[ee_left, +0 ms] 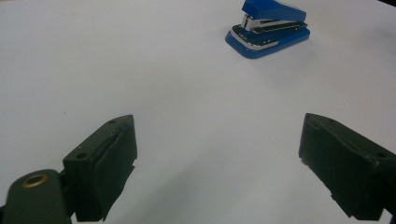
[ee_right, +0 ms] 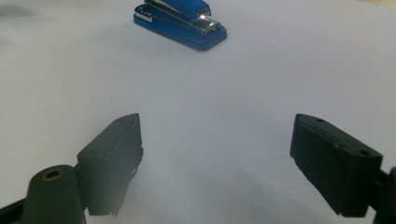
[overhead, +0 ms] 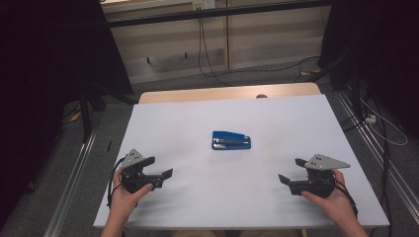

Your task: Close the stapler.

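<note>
Two grippers flank a blue stapler [overhead: 231, 140] lying mid-table [overhead: 173, 123] in the high view: left gripper [overhead: 163, 169] and right gripper [overhead: 289, 170], both well apart from it. Left gripper view: jaws spread wide, empty, stapler [ee_left: 268, 27] ahead. Right gripper view: jaws likewise parted, empty, stapler [ee_right: 180, 23] beyond.

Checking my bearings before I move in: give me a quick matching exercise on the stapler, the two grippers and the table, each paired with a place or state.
Things:
1. stapler
2. left gripper
3. right gripper
4. table

Places or states:
A. white top, wooden far edge
B. open, near right corner
C. blue, lying mid-table
D. open, near left corner

Pairs: 1-C, 2-D, 3-B, 4-A
</note>
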A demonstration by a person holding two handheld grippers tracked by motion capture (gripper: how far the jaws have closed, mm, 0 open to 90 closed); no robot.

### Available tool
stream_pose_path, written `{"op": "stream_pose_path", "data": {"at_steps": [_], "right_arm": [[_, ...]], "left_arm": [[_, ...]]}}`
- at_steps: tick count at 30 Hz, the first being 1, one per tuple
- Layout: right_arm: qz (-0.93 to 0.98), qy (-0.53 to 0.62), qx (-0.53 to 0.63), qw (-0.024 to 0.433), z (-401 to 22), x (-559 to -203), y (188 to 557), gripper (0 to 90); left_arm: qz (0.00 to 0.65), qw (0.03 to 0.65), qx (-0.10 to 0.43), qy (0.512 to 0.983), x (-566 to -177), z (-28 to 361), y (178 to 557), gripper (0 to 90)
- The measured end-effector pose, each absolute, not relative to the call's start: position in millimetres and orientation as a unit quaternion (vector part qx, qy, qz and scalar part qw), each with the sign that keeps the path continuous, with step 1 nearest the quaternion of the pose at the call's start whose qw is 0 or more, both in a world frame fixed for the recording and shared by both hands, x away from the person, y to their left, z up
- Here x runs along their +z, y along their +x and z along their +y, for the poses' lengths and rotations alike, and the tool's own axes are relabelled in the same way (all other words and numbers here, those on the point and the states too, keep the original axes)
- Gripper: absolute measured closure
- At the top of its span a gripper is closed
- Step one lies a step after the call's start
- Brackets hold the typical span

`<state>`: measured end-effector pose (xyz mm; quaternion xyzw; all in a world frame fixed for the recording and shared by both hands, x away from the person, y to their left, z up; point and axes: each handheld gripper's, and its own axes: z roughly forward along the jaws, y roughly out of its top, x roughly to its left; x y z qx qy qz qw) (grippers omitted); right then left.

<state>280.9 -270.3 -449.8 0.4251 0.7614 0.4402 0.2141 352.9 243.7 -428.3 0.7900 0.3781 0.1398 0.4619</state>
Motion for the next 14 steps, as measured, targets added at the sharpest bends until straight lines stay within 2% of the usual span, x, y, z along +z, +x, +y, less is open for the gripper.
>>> {"op": "stream_pose_path", "data": {"at_steps": [14], "right_arm": [[0.763,0.422,0.437,0.219,-271.9,-452.6,281.4,17.2]], "left_arm": [[0.373,0.456,0.143,0.795,-430.5,242.0,353.4,11.0]]}}
